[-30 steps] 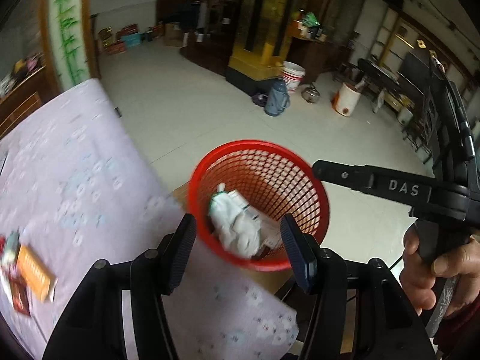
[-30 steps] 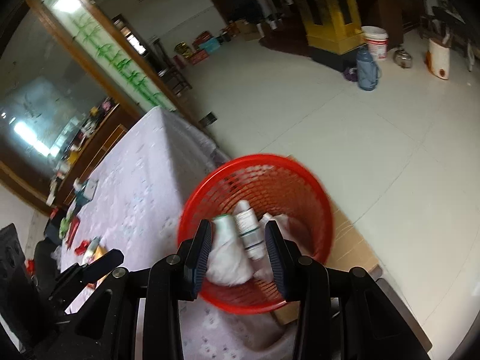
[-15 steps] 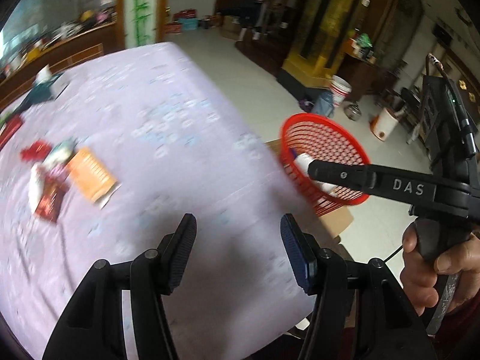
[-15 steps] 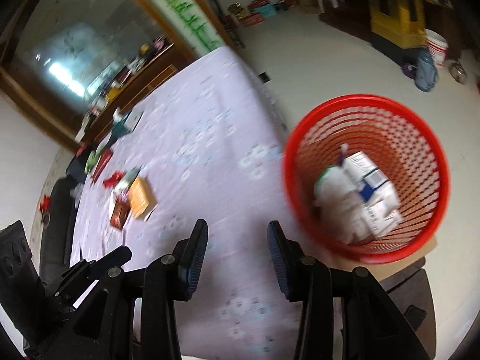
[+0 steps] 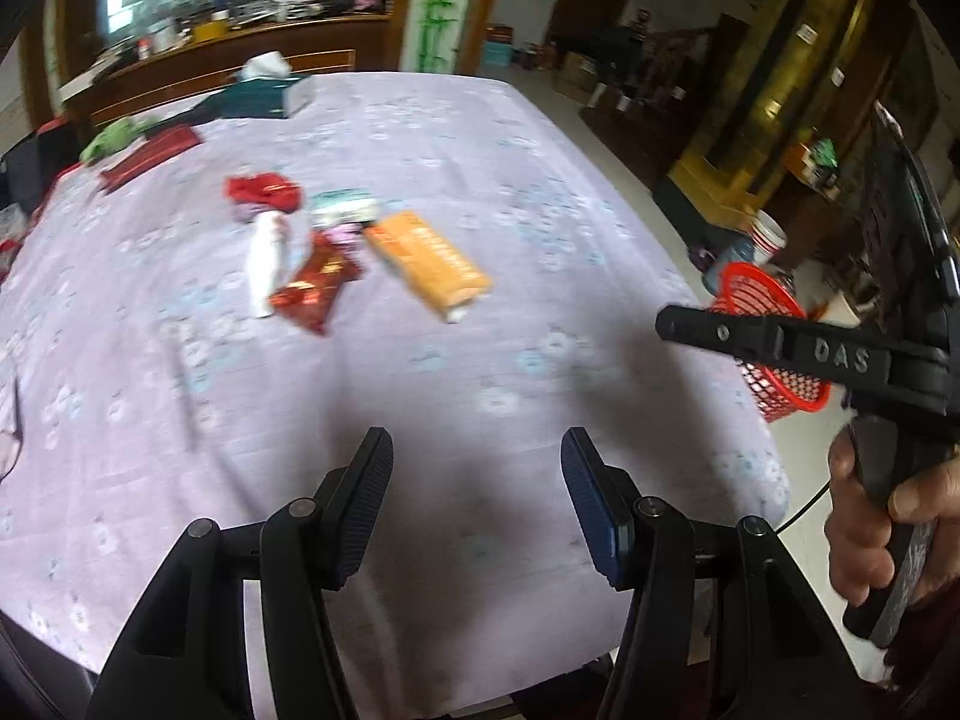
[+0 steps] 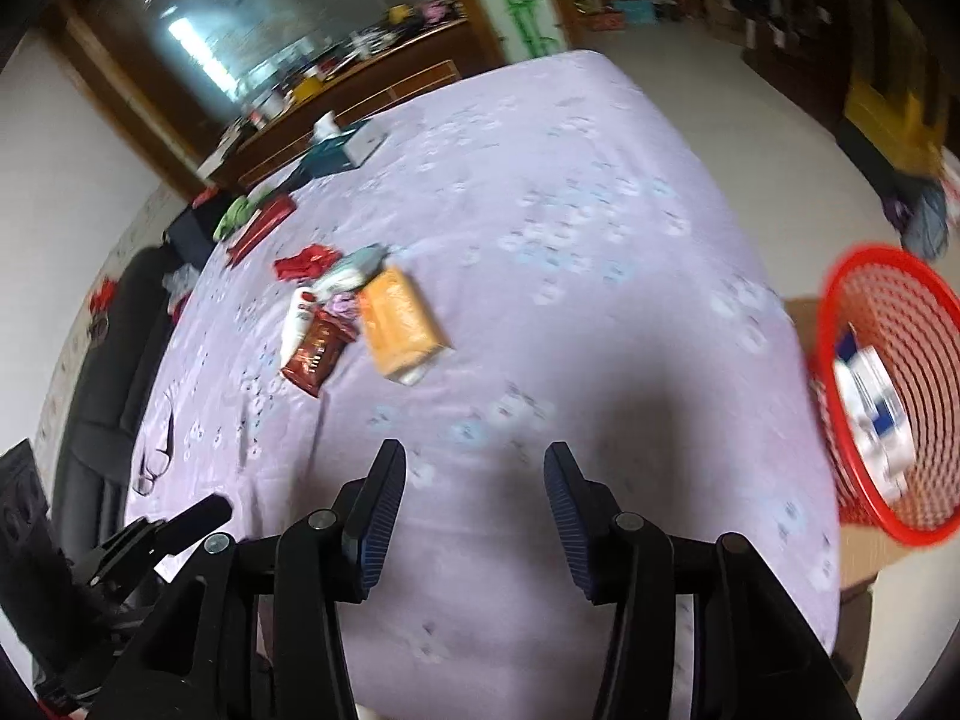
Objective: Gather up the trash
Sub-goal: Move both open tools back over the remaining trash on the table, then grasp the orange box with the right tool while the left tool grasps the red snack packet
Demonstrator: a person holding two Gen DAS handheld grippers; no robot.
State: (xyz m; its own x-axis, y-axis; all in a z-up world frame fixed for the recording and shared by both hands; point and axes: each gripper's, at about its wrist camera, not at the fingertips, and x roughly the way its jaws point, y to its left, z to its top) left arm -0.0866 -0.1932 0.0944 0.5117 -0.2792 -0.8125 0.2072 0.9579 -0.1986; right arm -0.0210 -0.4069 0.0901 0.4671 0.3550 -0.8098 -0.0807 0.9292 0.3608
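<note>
- Both cameras have swung away from the red mesh basket (image 6: pixel 882 396) since a second ago, when it filled the centre of each view; the littered tablecloth (image 5: pixel 480 180) now occupies the centre.
- Left wrist view: the left gripper (image 5: pixel 474 504) hangs above the near part of the cloth, its jaws spread wide, holding and touching nothing.
- Left wrist view: the trash lies clustered mid-table: an orange packet (image 5: pixel 426 264), a dark red foil wrapper (image 5: pixel 315 291), a white tube (image 5: pixel 267 264) and a crumpled red scrap (image 5: pixel 264 192). The basket (image 5: pixel 774 372) stands off the table's right edge, partly behind the right gripper's body, which a hand (image 5: pixel 870 528) holds.
- Handling judgement: all items look light. The foil wrapper is probably thin, crinkly and slippery; pinch it across a raised edge. The orange packet appears flat and semi-stiff; take it at a short end.
- Right wrist view: the right gripper (image 6: pixel 474 516) is likewise wide apart and empty, above bare cloth. The orange packet (image 6: pixel 399 318) lies ahead and left, well apart from the fingers; the basket already holds white boxes (image 6: pixel 870 408).
</note>
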